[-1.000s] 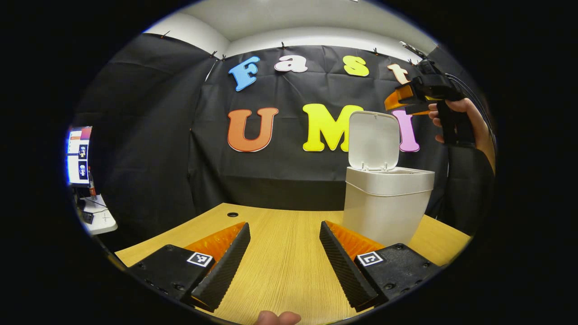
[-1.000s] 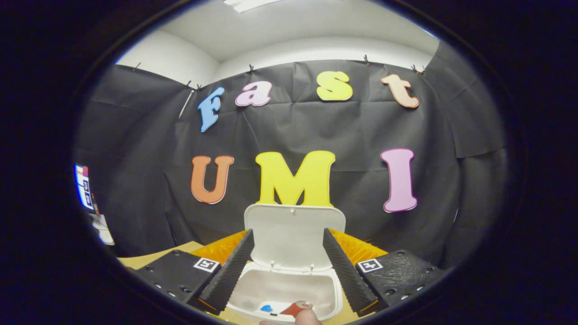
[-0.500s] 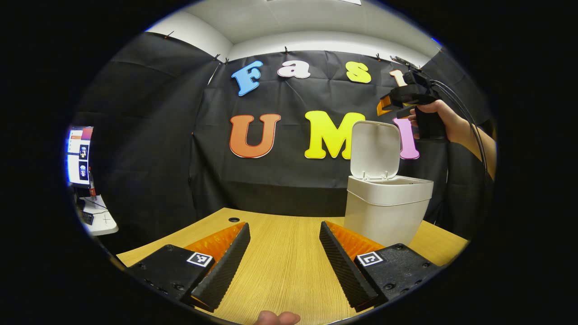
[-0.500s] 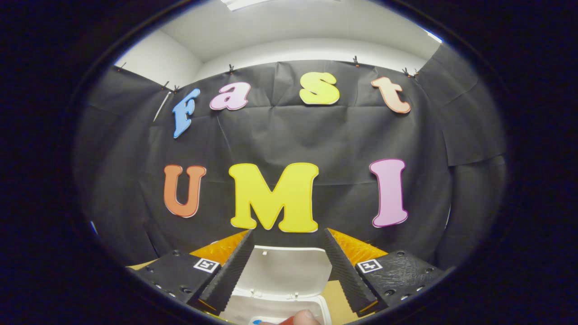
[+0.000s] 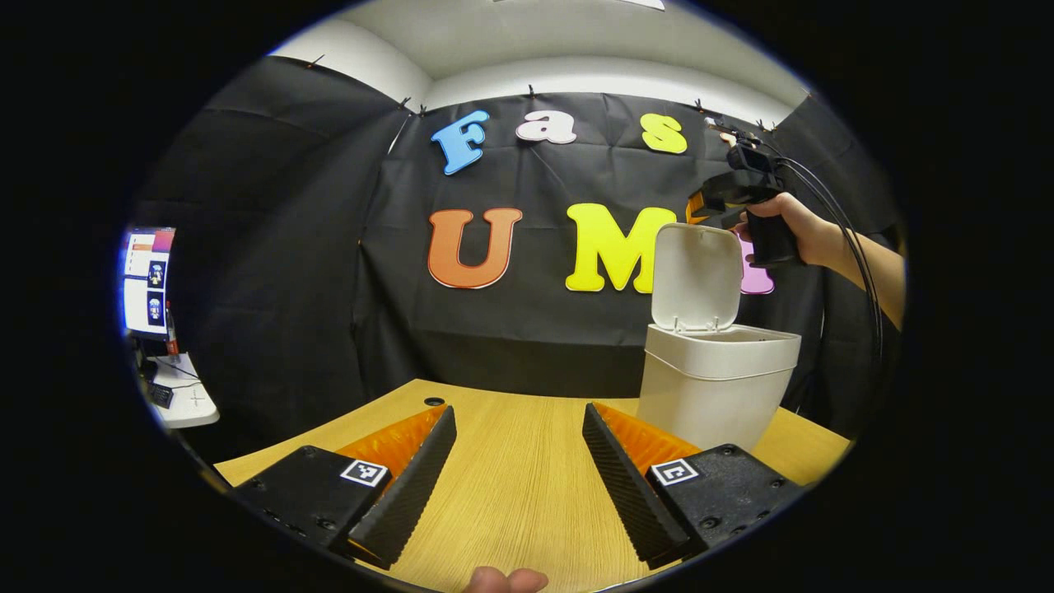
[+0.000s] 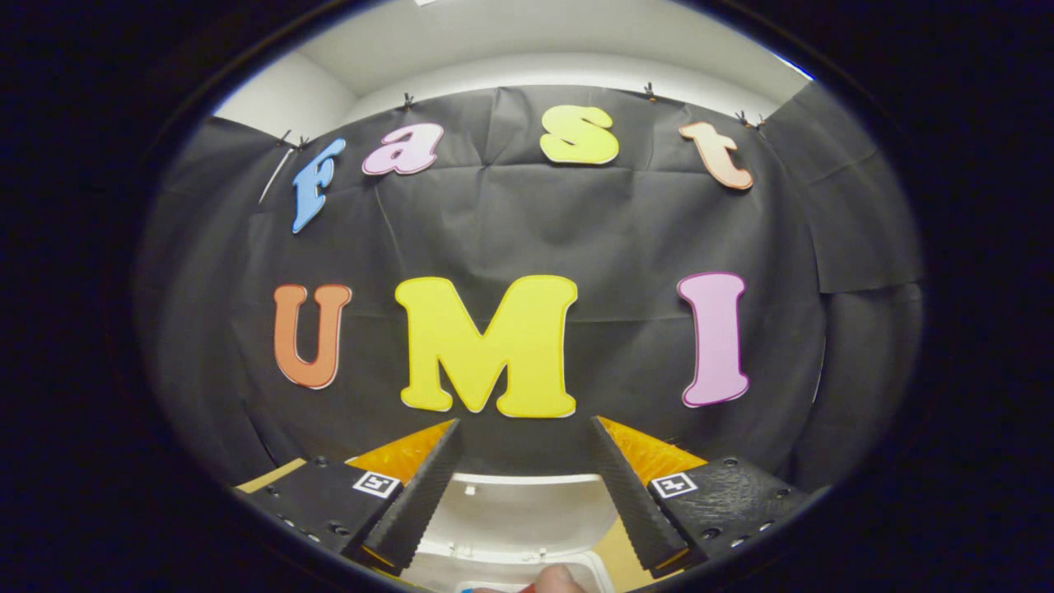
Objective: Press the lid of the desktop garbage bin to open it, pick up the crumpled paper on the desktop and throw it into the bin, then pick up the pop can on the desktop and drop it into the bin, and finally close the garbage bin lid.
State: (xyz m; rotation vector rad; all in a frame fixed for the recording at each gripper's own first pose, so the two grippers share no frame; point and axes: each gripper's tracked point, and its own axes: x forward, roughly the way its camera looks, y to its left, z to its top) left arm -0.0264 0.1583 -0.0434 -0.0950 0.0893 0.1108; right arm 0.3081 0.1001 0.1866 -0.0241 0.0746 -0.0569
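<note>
Both grippers empty, jaws wide apart. Left gripper point(image 5: 519, 482) low over tabletop point(image 5: 519, 428). Right gripper point(image 6: 523, 486) above and behind white garbage bin point(image 5: 715, 387), lid point(image 5: 696, 276) standing upright, open. Bin on tabletop's right side.

Bin point(image 5: 712, 391): off-white plastic desktop garbage bin with rounded corners and a wider collar band round its top; stands upright on the wooden desktop, right of centre in the left gripper view, against the black wall.
Bin mouth: open; part of its rim shows at the bottom centre of the right gripper view.
Lid point(image 5: 696, 276): same off-white, a rounded rectangle, hinged at the far edge of the bin and standing nearly upright, its inner face toward the camera, two small pegs near its lower edge.
Lid, right gripper view point(image 6: 527, 511): low at bottom centre, its top edge a pale curve.
</note>
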